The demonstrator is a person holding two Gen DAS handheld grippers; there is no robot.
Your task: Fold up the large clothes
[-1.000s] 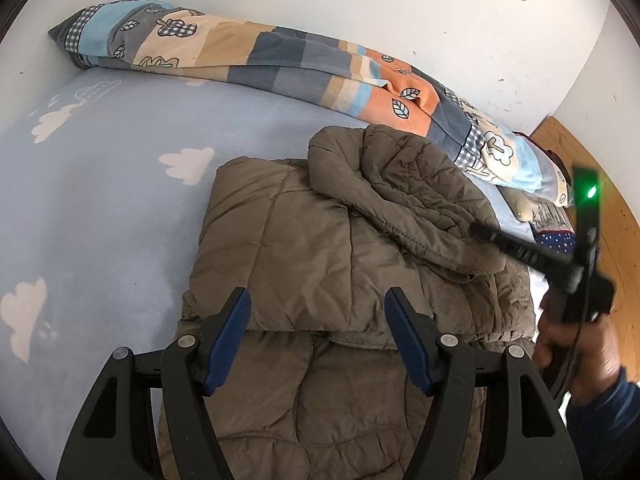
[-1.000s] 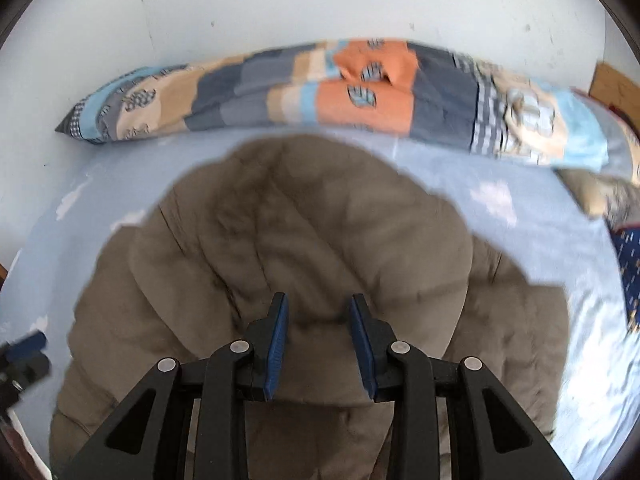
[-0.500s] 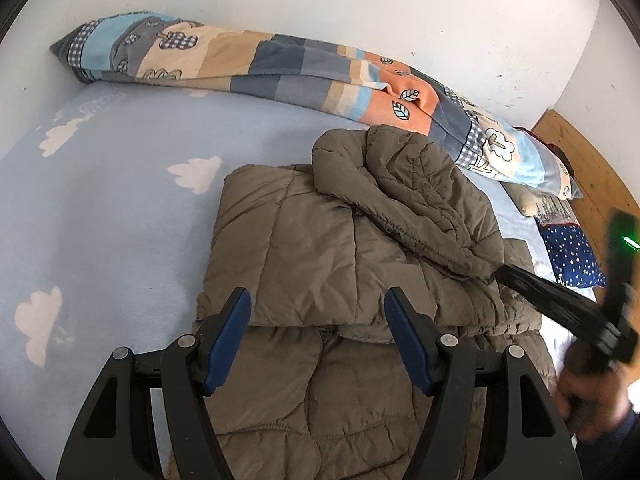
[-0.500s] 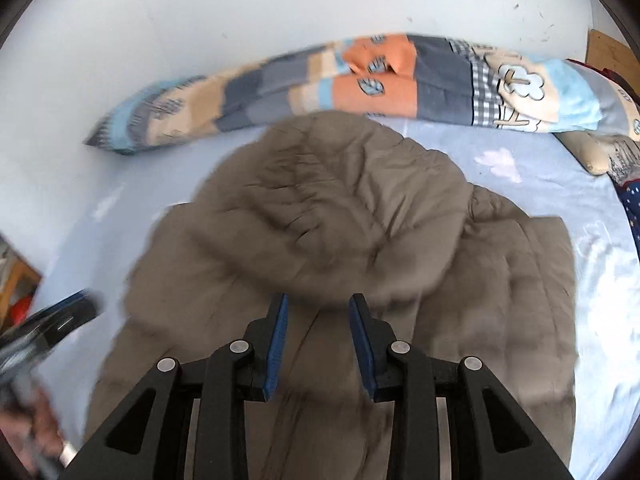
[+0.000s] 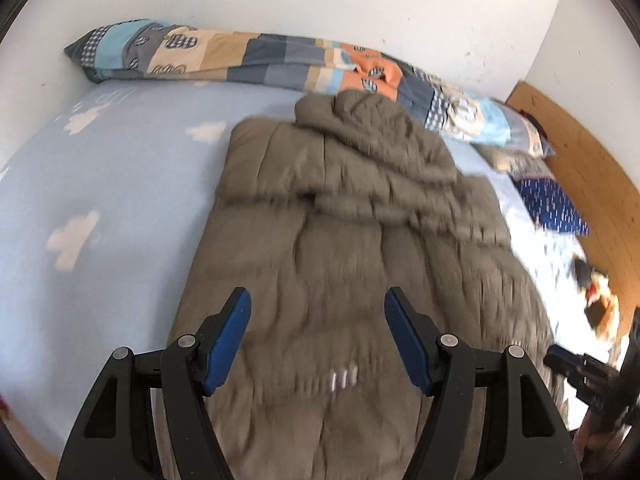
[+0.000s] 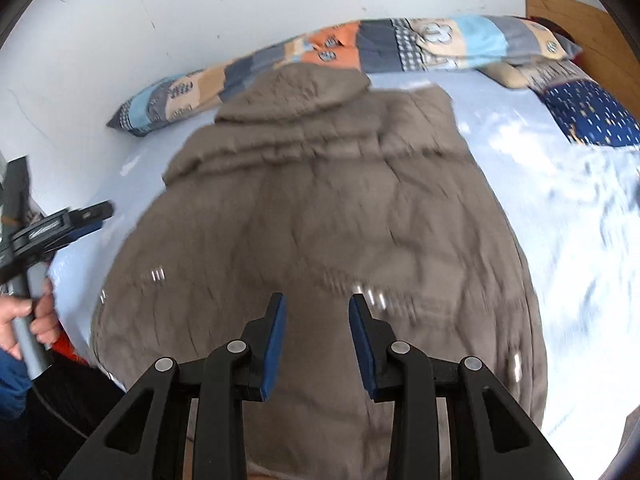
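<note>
A brown quilted hooded jacket [image 5: 360,216] lies on the light blue bed sheet [image 5: 120,184], its hood folded down over the upper body; it also shows in the right wrist view [image 6: 320,208]. My left gripper [image 5: 318,300] is open and empty, held above the jacket's lower part. My right gripper [image 6: 317,304] is open with a narrower gap, empty, above the jacket's near end. Each gripper appears at the edge of the other's view: the right one [image 5: 576,364] and the left one [image 6: 76,220]. Both views are motion-blurred.
A patchwork blanket roll [image 5: 256,60] lies along the white wall behind the jacket. A dark blue patterned pillow [image 5: 552,204] and small items [image 5: 596,300] lie to the right by the wooden headboard [image 5: 588,160]. The sheet has white cloud prints.
Both grippers have pulled back towards the jacket's near end, so more of the jacket shows. The right gripper has left the hood, which now lies folded on the jacket.
</note>
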